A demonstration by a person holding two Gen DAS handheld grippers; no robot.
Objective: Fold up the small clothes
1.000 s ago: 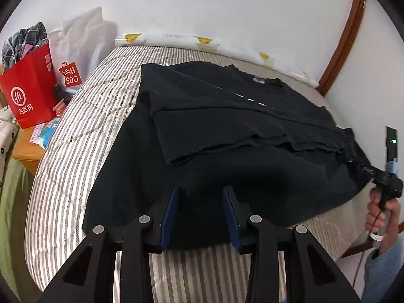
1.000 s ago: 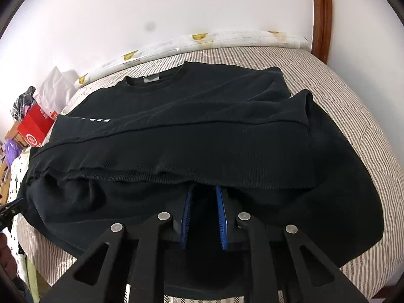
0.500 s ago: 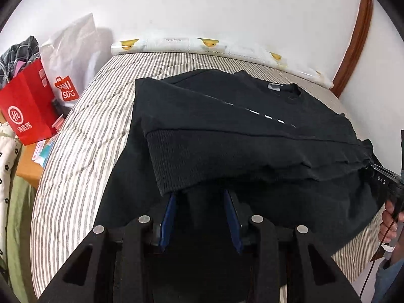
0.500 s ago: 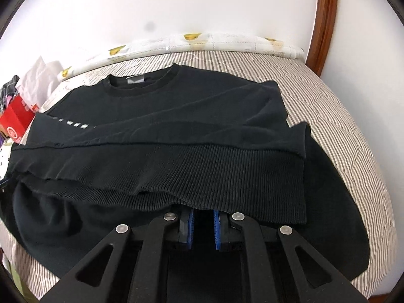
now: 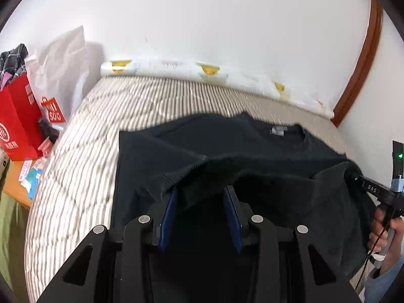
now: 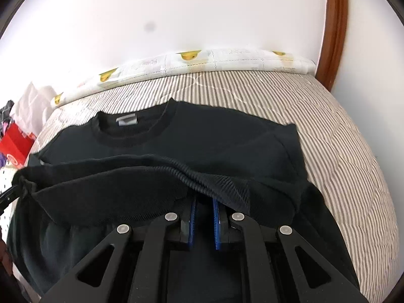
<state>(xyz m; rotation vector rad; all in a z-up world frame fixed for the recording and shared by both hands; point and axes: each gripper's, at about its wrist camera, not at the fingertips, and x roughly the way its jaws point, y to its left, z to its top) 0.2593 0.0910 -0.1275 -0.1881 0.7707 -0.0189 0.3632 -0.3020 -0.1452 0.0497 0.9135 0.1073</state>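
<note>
The black sweater [image 6: 202,139] lies on the striped bed [image 6: 341,136], its ribbed hem lifted toward the collar at twelve o'clock. Your left gripper [image 5: 200,197] and right gripper [image 6: 203,203] each pinch that hem, so carry both level and land it square. At nine o'clock, a red bag [image 5: 17,123] holds plaid cloth.
</note>
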